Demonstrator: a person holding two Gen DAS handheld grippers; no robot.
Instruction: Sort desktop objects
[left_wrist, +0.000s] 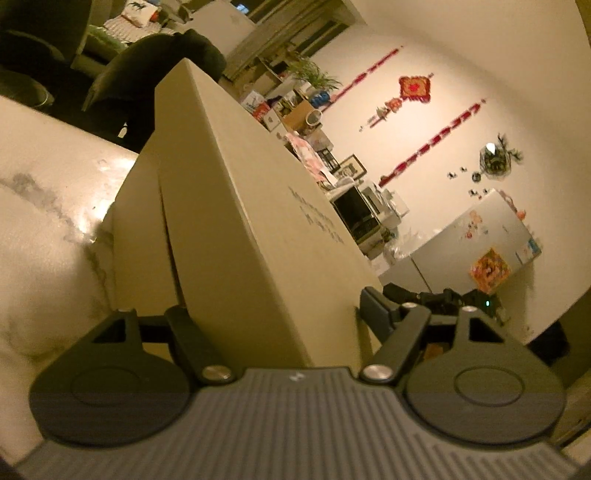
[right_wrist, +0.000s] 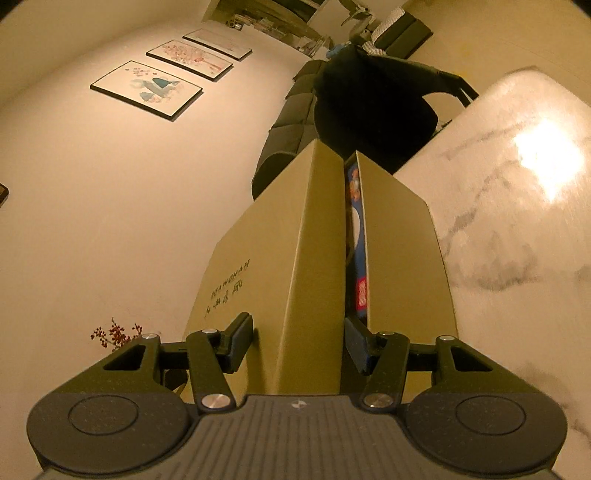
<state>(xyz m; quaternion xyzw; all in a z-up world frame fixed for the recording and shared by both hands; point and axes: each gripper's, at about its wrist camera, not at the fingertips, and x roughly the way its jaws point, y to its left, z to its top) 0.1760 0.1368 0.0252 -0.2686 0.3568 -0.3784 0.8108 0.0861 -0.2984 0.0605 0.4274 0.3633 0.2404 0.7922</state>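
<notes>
Left gripper (left_wrist: 275, 317) straddles near end of tall tan cardboard box (left_wrist: 236, 206) (faint dark lettering on its side). Left-hand finger against box face; right-hand finger just beside corner. White marble-veined tabletop (left_wrist: 48, 206) left of tool.

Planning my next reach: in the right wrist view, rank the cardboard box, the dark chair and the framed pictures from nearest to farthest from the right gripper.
1. Cardboard box: between the right gripper fingers.
2. Dark chair: straight beyond the box.
3. Framed pictures: upper left, on the wall.
</notes>
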